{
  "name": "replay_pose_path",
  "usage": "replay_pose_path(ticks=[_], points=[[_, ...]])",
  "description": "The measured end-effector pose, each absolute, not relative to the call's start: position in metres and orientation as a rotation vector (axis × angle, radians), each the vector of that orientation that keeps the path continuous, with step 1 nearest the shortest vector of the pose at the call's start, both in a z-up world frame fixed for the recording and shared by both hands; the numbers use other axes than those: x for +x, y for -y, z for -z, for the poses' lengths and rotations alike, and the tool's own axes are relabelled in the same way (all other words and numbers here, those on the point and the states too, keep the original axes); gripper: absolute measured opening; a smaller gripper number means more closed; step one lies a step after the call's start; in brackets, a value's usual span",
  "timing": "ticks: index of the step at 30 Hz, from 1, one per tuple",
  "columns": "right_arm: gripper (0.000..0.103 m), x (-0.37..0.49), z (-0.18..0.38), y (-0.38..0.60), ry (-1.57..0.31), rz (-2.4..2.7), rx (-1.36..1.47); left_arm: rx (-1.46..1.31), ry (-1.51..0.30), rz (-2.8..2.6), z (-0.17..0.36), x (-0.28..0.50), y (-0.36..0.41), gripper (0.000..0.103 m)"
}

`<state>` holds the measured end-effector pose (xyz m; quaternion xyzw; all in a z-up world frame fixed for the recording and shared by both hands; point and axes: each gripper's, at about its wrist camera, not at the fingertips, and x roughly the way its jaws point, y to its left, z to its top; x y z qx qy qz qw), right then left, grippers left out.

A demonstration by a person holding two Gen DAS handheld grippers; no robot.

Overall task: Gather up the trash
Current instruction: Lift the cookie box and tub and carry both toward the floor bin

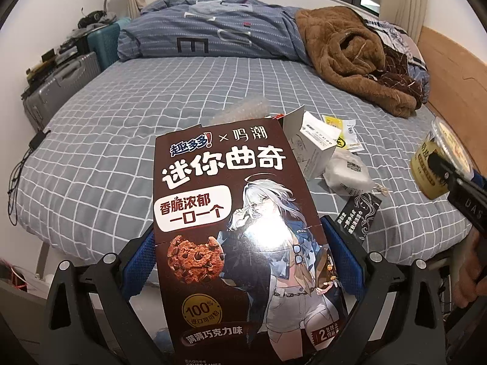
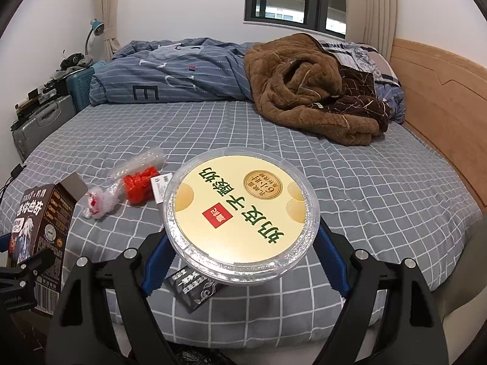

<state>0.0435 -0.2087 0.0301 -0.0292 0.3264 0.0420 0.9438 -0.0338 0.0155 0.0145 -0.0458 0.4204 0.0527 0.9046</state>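
Bedroom; bed [image 2: 350, 188] with grey checked sheet carries the trash, wooden headboard along its right side, quilt and brown blanket heaped at the far edge.

Item 1: cookie box [image 1: 240, 237], brown, open at its far end. Clamped in my left tongs [image 1: 240, 261], long axis running away from me, lifted over the near edge of the bed.

Item 2: yogurt tub [image 2: 240, 210], round, lidded. Clamped in my right tongs [image 2: 242, 255], also over the near edge.

Item 3: black sachet [image 2: 196, 292], flat at the near edge, just below the tub; nearer my right hand.

Item 4: small white carton [image 1: 316, 149], white pouch [image 1: 347, 173] and yellow wrappers [image 1: 344, 133], clustered mid-bed beyond the box.

Item 5: red piece in clear wrap [image 2: 140, 182] and crumpled film [image 2: 97, 205], left of the tub.

Judgement: both tongs are full, so the held pieces need depositing before the rest. No bin shows. Near edge unobstructed; centre of the bed open.
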Motion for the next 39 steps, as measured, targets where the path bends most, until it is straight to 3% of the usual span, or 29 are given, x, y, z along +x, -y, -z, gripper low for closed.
replay_pose_path(ticks=[39], points=[[0.079,-0.082,0.011,0.178,-0.764,-0.147,-0.085,-0.122,-0.923,-0.114,0.016,-0.14,-0.013,0.096]])
